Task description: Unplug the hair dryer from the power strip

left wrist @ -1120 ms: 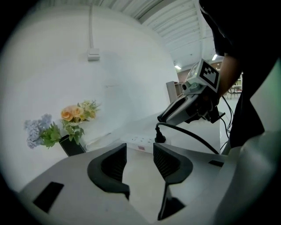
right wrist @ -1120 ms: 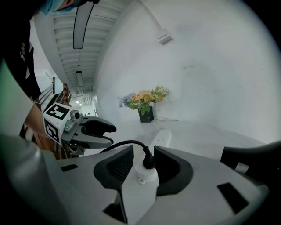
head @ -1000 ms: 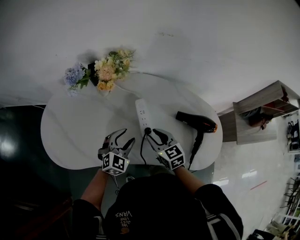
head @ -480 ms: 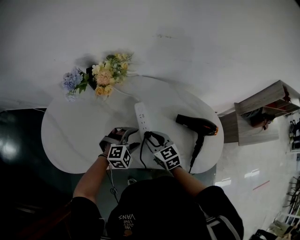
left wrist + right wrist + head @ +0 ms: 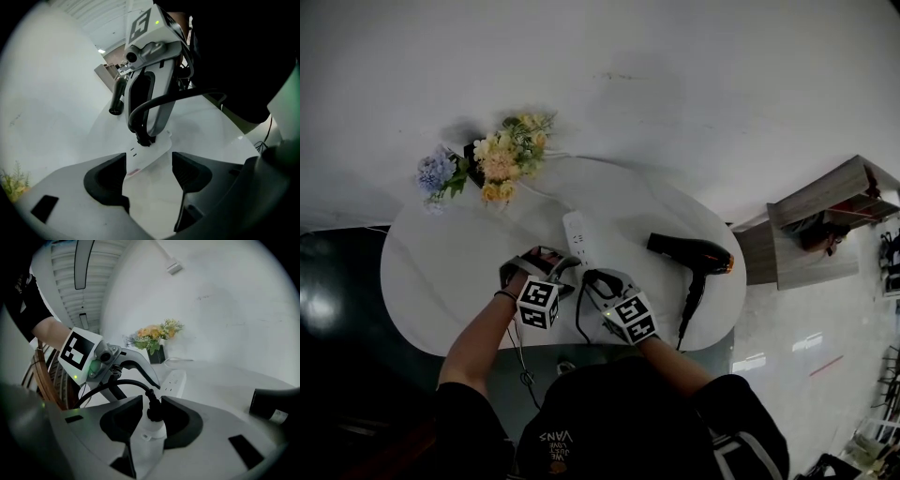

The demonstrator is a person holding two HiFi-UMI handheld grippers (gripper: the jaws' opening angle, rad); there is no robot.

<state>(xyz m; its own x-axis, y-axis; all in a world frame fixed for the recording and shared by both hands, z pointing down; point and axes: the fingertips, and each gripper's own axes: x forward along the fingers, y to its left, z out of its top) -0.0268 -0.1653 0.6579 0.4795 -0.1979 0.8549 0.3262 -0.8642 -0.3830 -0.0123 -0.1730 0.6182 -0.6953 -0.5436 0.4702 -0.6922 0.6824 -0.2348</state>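
Observation:
A white power strip point(image 5: 577, 238) lies on the white table point(image 5: 441, 272), with the black plug point(image 5: 153, 409) of the hair dryer point(image 5: 694, 253) standing in its near end. My right gripper point(image 5: 152, 412) is shut on that plug, one pad against each side. The black cord point(image 5: 112, 386) loops away to the left. My left gripper point(image 5: 149, 161) is open and points steeply down at the strip's near end point(image 5: 151, 152); its jaws have just been opening. That end lies between the pads, which do not press on it. In the head view both grippers sit side by side.
A vase of yellow and blue flowers point(image 5: 492, 155) stands at the table's far left edge. The hair dryer's cord point(image 5: 689, 305) hangs over the front edge at the right. A wooden shelf point(image 5: 830, 220) stands off to the right, beyond the table.
My left gripper has moved right and down to the strip's near end, rolled over, and opened wider. The right gripper has stayed at the plug.

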